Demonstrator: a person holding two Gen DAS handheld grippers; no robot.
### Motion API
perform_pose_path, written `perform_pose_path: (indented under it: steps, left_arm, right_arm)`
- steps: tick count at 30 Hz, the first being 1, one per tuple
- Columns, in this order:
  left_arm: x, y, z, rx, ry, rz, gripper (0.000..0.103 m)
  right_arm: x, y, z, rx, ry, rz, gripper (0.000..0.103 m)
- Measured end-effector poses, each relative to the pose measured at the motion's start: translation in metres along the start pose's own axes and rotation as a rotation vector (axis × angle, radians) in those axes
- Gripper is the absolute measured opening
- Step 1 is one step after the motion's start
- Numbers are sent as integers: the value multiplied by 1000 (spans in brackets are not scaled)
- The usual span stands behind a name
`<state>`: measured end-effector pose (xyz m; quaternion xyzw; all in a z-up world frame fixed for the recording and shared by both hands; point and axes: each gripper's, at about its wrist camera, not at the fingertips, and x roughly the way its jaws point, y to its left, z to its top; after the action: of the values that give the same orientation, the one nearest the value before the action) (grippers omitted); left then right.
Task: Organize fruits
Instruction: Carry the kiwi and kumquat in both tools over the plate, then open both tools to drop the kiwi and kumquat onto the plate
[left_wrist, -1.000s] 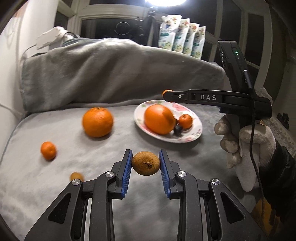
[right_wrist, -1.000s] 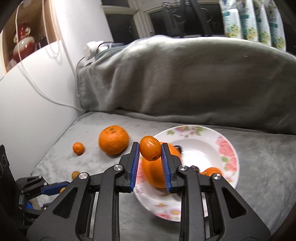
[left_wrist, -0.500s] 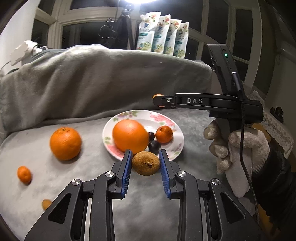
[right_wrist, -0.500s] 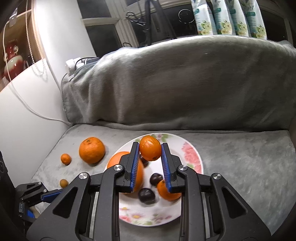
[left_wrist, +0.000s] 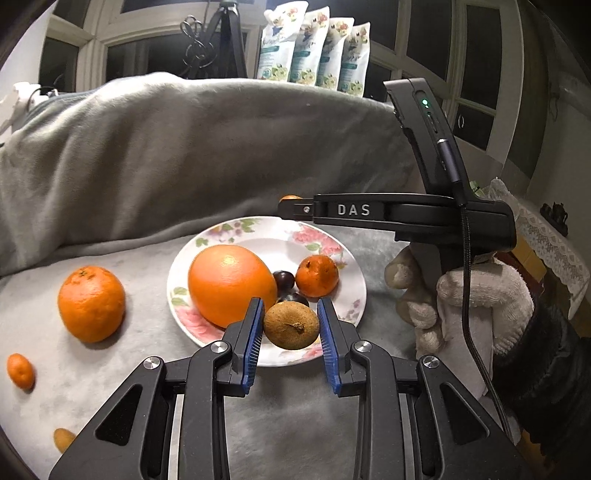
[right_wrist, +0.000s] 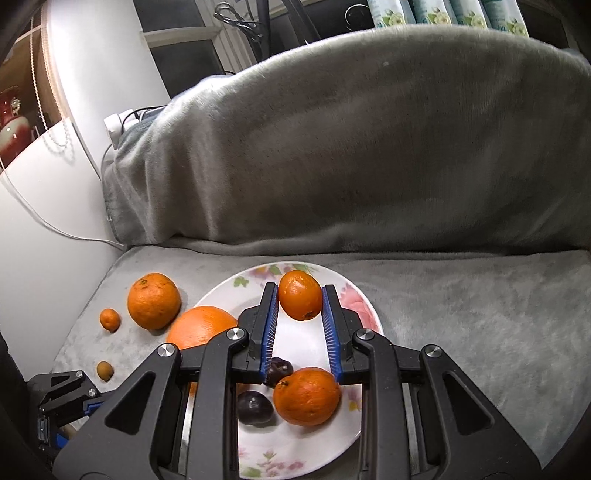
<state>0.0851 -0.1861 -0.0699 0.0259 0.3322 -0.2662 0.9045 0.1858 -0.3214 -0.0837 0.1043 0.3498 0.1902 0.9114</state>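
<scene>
Fruits are gathering on the plate (left_wrist: 355, 300): left tongs (left_wrist: 291, 325) are clenching a kiwi (left_wrist: 291, 325) at its 6 o'clock rim, right tongs (right_wrist: 300, 305) a mandarin (right_wrist: 300, 300) above; releasing high is risking roll-off.

The left tongs (left_wrist: 291, 325) point forward and downward, their blue-padded fingers (left_wrist: 253, 338) closed around a small brown fruit (left_wrist: 291, 325) that both pads touch. The right tongs (right_wrist: 300, 306) tilt down likewise, with blue pads (right_wrist: 269, 325) clamped on a small orange fruit (right_wrist: 300, 300). In the left wrist view the right tongs reach in from the right, lying level, gripped from below by a hand in a white knitted glove (left_wrist: 476, 299) with a dark sleeve (left_wrist: 554, 373) behind it
</scene>
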Motion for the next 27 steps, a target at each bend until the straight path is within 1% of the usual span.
perform_pose_path:
  steps: [5, 13, 21, 23, 24, 25, 26, 27]
  left_arm:
    - [8, -2, -1, 2, 17, -7, 28]
    - [14, -1, 2, 0, 20, -6, 28]
    - [16, -1, 3, 4, 17, 0, 28]
    - [16, -2, 2, 7, 14, 5, 34]
    - [16, -2, 2, 8, 9, 7, 39]
    - [15, -2, 2, 9, 7, 6, 46]
    - [16, -2, 2, 9, 7, 6, 50]
    - [15, -2, 3, 7, 5, 8, 56]
  right_arm:
    - [2, -4, -1, 14, 1, 4, 25]
    - [5, -5, -3, 19, 13, 16, 25]
    - [2, -8, -3, 29, 0, 27, 25]
    - [1, -7, -3, 28, -3, 29, 25]
    - [1, -7, -3, 28, -5, 31, 27]
    - [0, -7, -3, 28, -7, 34, 37]
    - [-1, -7, -3, 29, -15, 34, 54]
    - [-2, -8, -3, 29, -23, 30, 63]
